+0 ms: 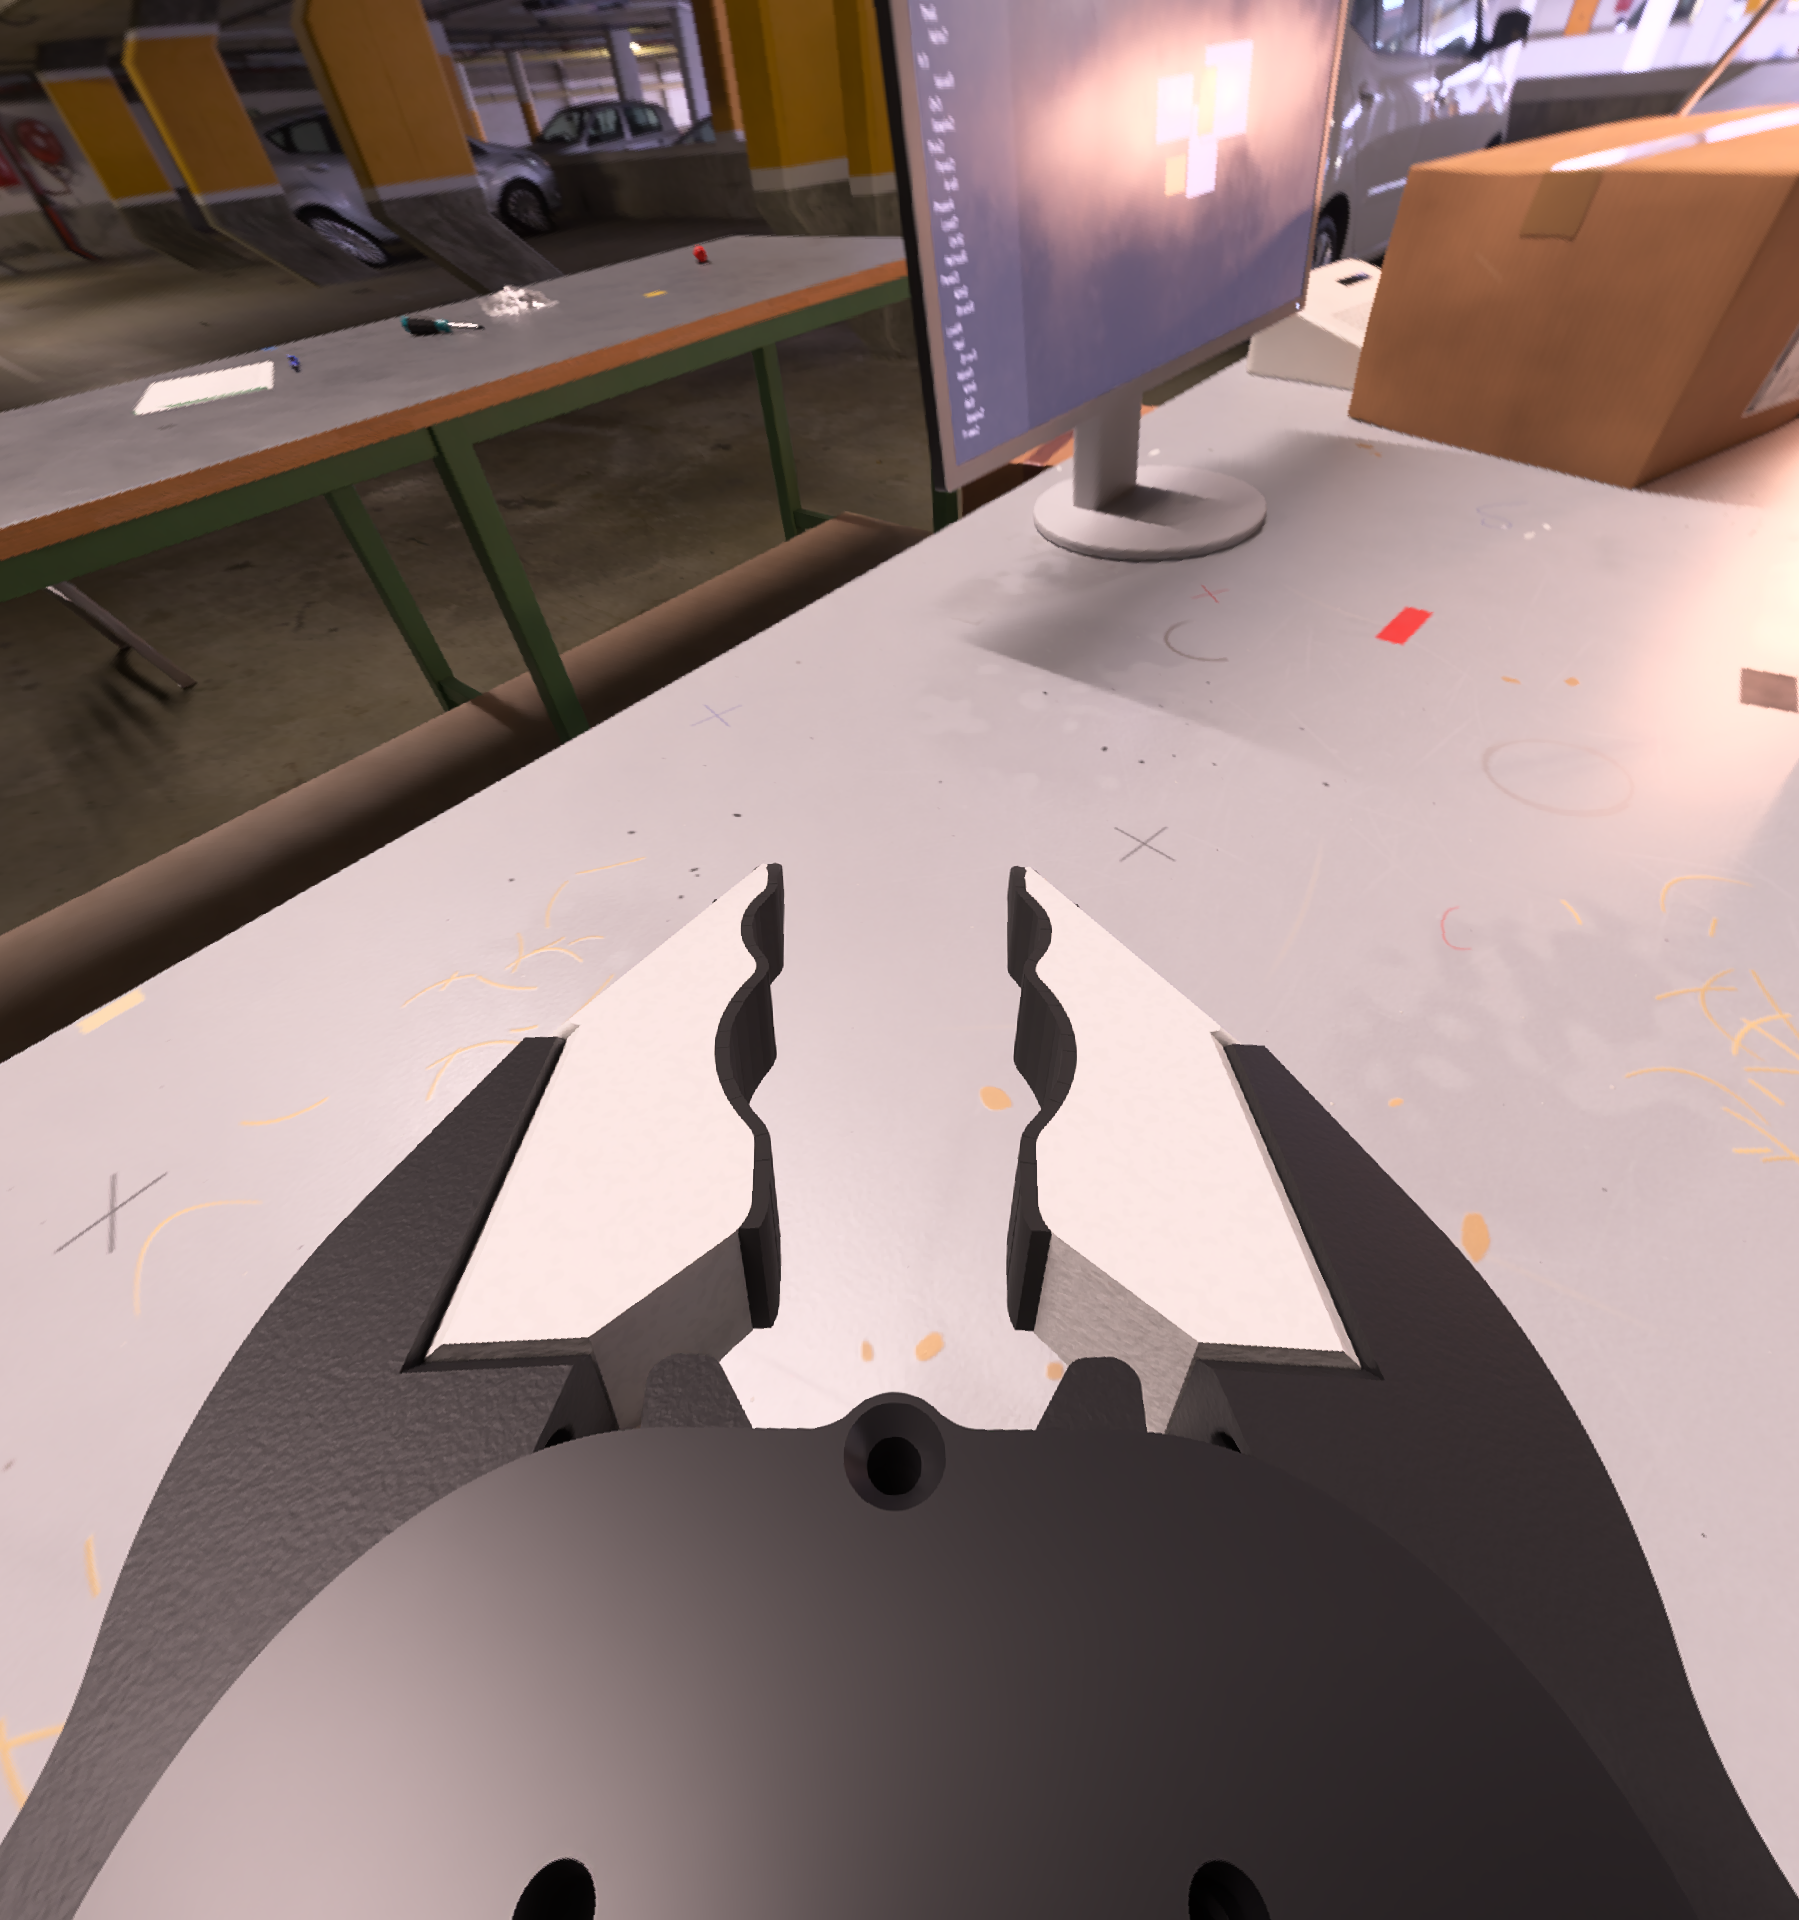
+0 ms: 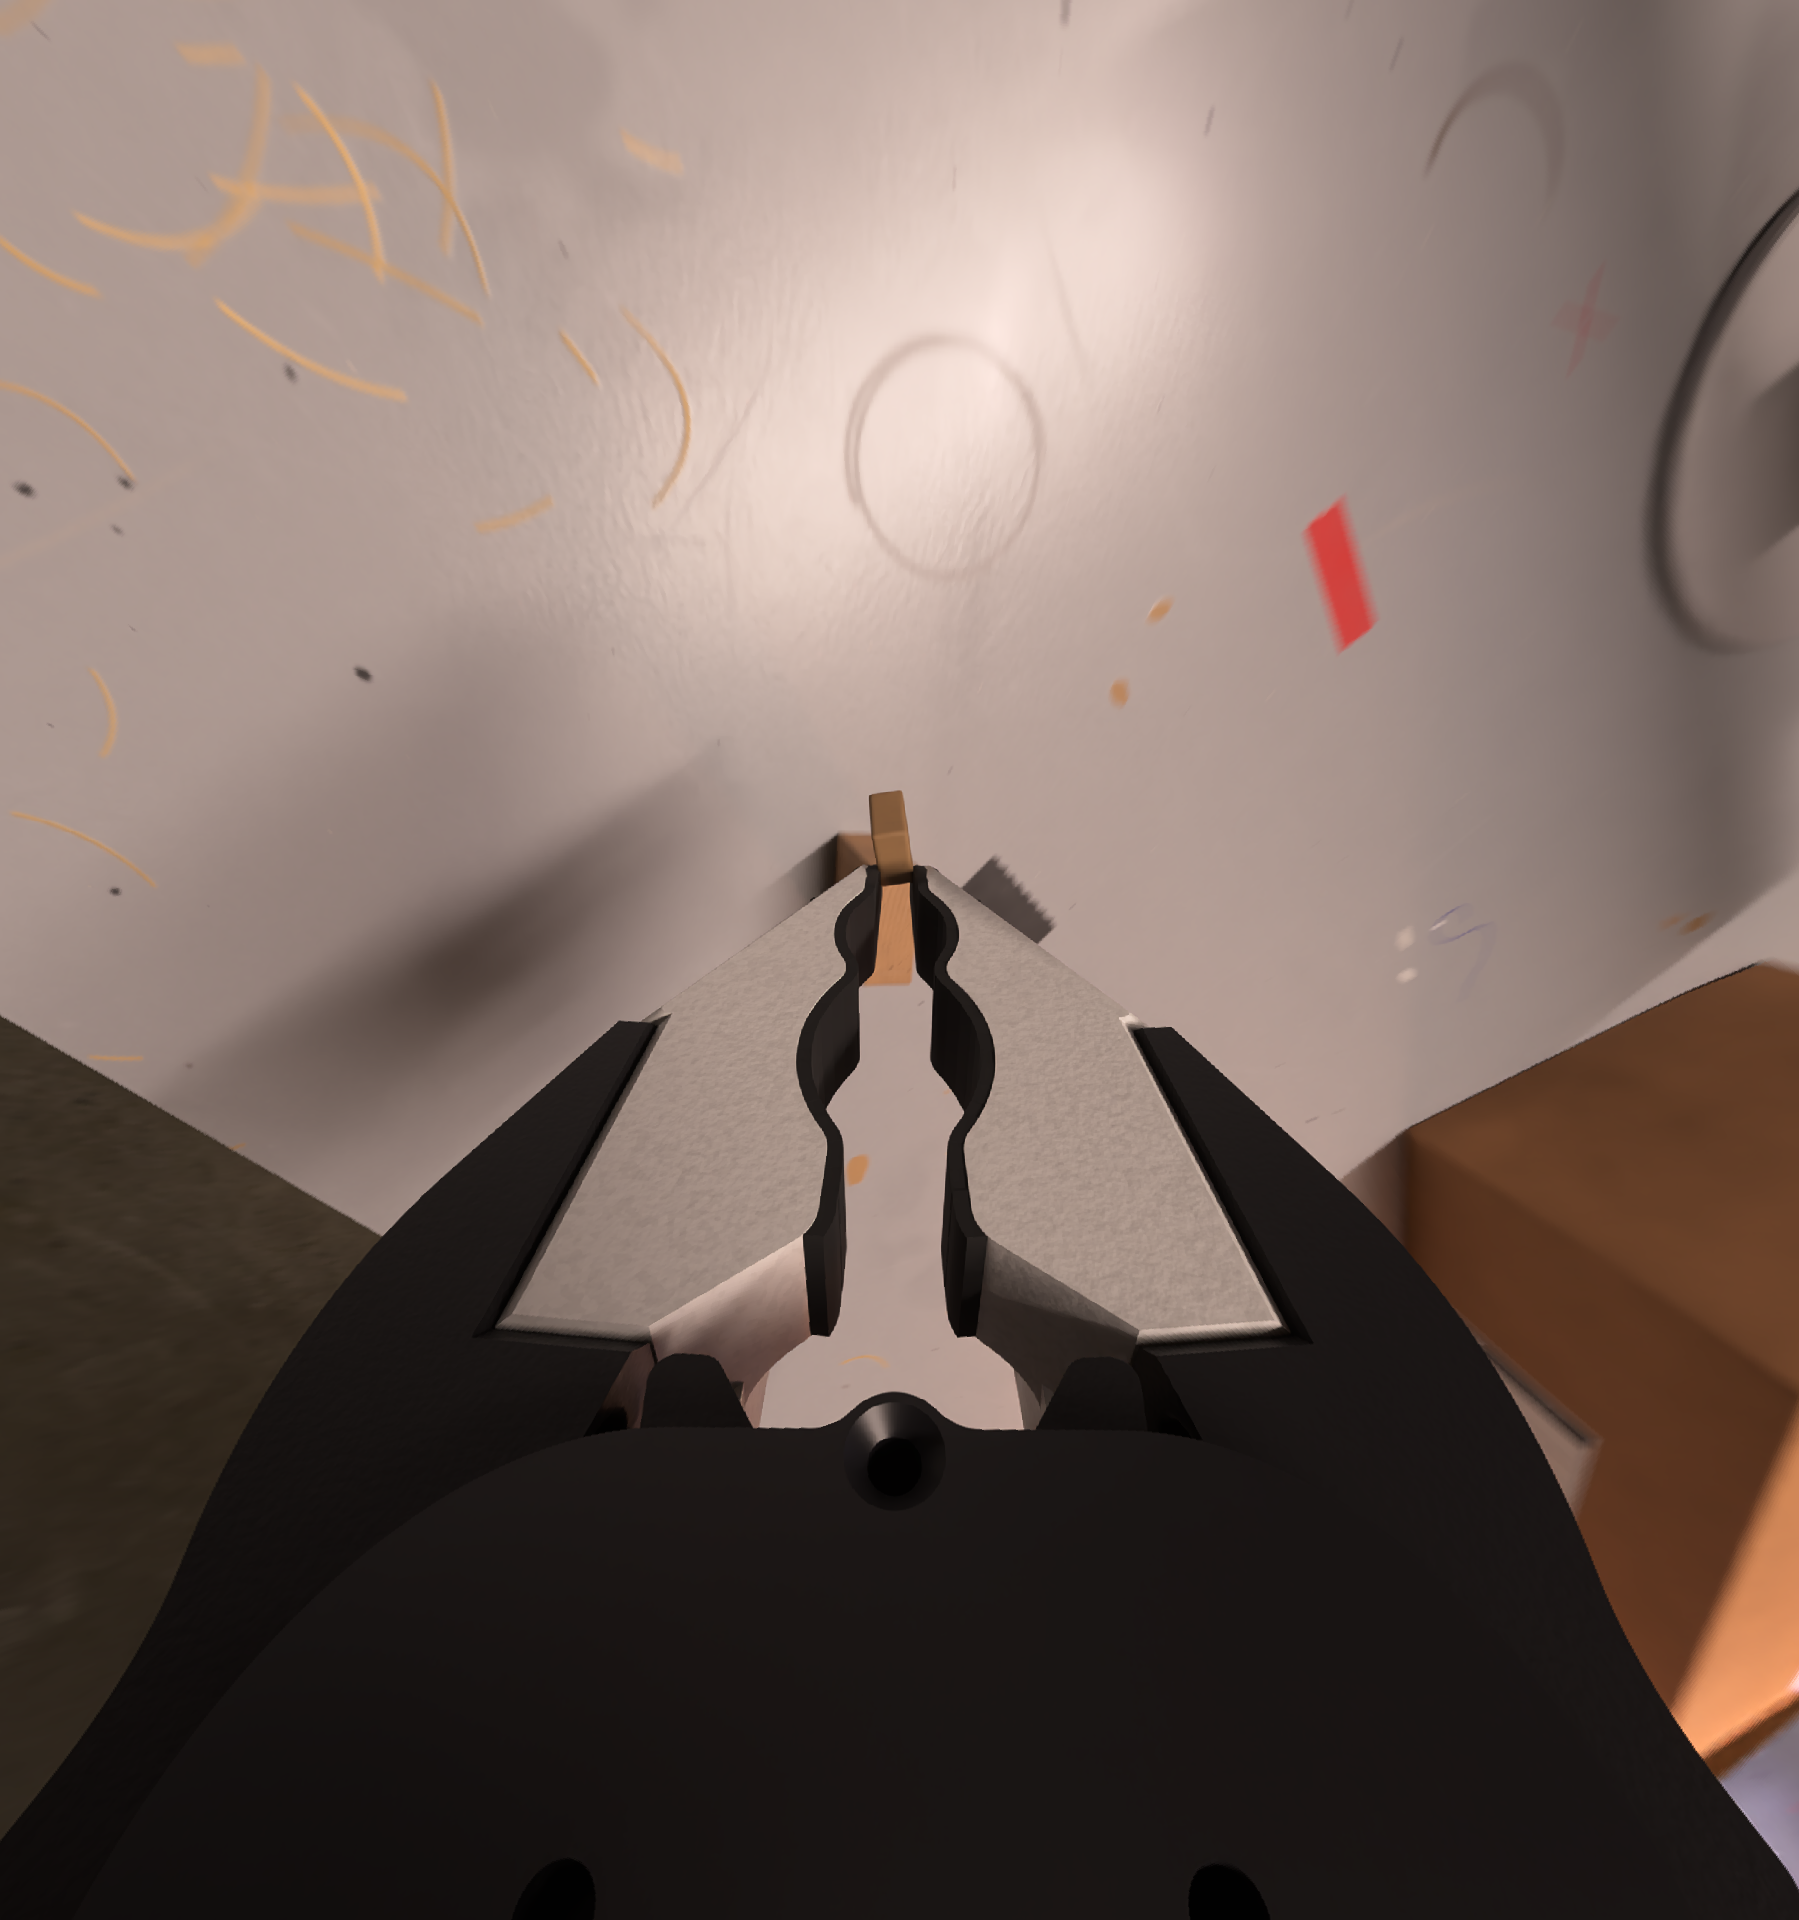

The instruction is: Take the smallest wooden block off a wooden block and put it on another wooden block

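Between right gripper (image 2: 895,883) fingers (image 2: 978,966), small wooden block (image 2: 889,842).

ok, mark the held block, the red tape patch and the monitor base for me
small wooden block (image 2: 888,847), right wrist view, end past the fingertips
red tape patch (image 1: 1403,625), left wrist view, centre
monitor base (image 1: 1149,516), left wrist view, round foot

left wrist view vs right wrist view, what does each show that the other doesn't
Only the left wrist view: the open, empty left gripper, the monitor's screen and a second bench.
Only the right wrist view: the right gripper shut on a small wooden block.
Both: the white table, red tape mark, cardboard box.
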Controlling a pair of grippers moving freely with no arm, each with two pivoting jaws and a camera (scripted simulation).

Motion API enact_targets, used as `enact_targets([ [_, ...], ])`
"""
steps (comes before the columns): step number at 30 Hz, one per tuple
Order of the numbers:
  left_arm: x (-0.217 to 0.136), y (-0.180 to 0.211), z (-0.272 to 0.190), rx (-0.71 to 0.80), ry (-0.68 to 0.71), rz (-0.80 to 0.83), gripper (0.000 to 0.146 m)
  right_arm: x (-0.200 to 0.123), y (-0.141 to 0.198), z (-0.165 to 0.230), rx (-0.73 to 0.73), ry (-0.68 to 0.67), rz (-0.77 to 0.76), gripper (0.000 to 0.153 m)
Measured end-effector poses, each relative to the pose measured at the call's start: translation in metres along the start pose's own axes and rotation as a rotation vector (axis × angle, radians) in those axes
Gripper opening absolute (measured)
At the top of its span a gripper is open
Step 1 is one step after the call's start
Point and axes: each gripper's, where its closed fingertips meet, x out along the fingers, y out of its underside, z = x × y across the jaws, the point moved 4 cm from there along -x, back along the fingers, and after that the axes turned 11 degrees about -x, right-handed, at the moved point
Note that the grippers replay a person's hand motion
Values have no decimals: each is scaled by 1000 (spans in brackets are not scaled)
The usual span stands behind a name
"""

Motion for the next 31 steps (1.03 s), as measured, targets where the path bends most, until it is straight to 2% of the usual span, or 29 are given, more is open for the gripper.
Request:
enact_targets([
  [7, 19, 10, -8, -20, 69, 31, 43, 64, 61, 5, 164, -115, 54, 5],
  [13, 17, 10, 1, -65, 69, 19, 43, 97, 73, 9, 98, -106, 167, 5],
  [16, 16, 11, 4, -93, 84, 17, 44, 92, 68, 9, 108, -17, 148, 8],
  [18, 15, 11, 5, -106, 90, 14, 44, 79, 66, 7, 182, 33, 95, 14],
  [23, 12, 9, 4, -106, 99, 2, 44, 46, 56, -6, 597, 45, -128, 38],
  [25, 12, 9, 5, -104, 97, 2, 44, 43, 41, -7, 697, 25, -192, 46],
  [26, 12, 9, 5, -105, 95, 3, 44, 44, 34, -7, 728, 40, -173, 47],
  [28, 12, 10, 6, -108, 93, 6, 44, 45, 19, -6, 755, 108, -100, 48],
  [31, 12, 11, 8, -113, 95, 8, 44, 45, -13, -4, 615, 223, -136, 48],
])
